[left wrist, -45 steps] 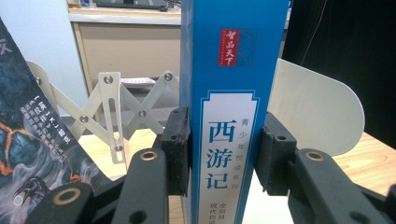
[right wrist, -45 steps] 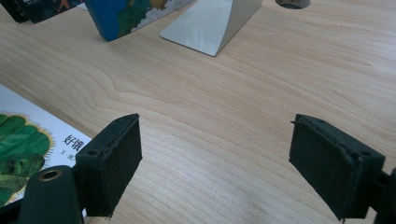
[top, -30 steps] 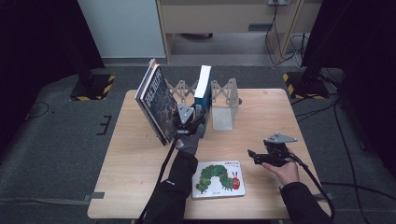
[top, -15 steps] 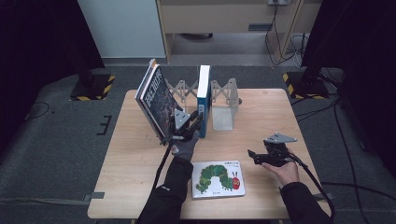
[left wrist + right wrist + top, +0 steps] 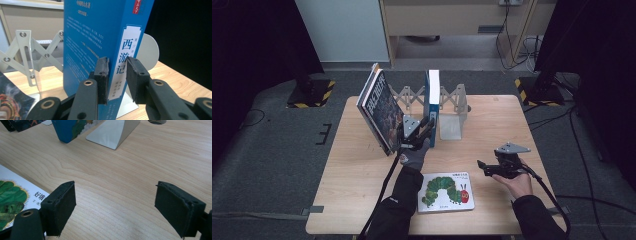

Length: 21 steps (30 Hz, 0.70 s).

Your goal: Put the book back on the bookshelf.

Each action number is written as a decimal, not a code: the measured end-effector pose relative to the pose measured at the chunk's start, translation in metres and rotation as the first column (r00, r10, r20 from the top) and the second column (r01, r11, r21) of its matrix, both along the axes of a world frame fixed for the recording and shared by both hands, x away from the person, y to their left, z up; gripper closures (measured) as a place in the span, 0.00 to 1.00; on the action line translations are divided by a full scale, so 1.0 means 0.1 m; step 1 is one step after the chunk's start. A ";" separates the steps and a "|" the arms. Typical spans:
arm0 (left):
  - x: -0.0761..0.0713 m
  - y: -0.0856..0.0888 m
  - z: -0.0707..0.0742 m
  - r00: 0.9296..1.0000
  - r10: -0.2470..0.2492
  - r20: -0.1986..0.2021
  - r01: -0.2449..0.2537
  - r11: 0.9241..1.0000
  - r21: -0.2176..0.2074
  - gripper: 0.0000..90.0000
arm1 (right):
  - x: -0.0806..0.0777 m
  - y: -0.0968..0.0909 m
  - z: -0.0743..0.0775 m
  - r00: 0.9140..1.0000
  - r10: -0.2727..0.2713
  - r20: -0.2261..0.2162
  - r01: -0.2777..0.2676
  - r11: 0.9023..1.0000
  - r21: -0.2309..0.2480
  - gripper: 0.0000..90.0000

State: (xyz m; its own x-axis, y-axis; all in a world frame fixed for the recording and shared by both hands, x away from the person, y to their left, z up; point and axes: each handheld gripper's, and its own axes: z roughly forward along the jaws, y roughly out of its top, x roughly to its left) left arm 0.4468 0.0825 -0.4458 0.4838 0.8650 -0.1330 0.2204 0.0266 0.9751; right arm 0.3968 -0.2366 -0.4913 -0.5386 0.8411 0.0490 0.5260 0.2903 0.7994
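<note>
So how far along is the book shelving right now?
Done: the dark book leans at the rack's left end and the blue book stands upright in it. In hand: the left claw straddles its spine, jaws just easing open. Left: the caterpillar book lies flat on the table; the right claw is open.

The blue book is cut off at the top and bottom edges of the left gripper view; its small back-cover print is unreadable. The caterpillar book is cropped at the left edge of the right gripper view.
</note>
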 end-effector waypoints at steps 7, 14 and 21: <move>0.02 -0.05 0.00 1.000 -0.005 -0.005 0.005 1.000 -0.010 0.77 | 0.00 0.00 0.00 1.000 0.002 0.001 -0.002 1.000 0.000 0.19; 0.02 -0.03 0.01 1.000 0.005 0.002 -0.005 1.000 0.008 0.71 | 0.00 -0.01 0.00 1.000 0.002 0.006 -0.002 1.000 0.002 0.19; 0.00 0.04 0.05 1.000 -0.007 0.002 0.007 1.000 0.026 0.67 | 0.00 0.00 0.01 1.000 0.002 0.004 -0.002 1.000 0.006 0.19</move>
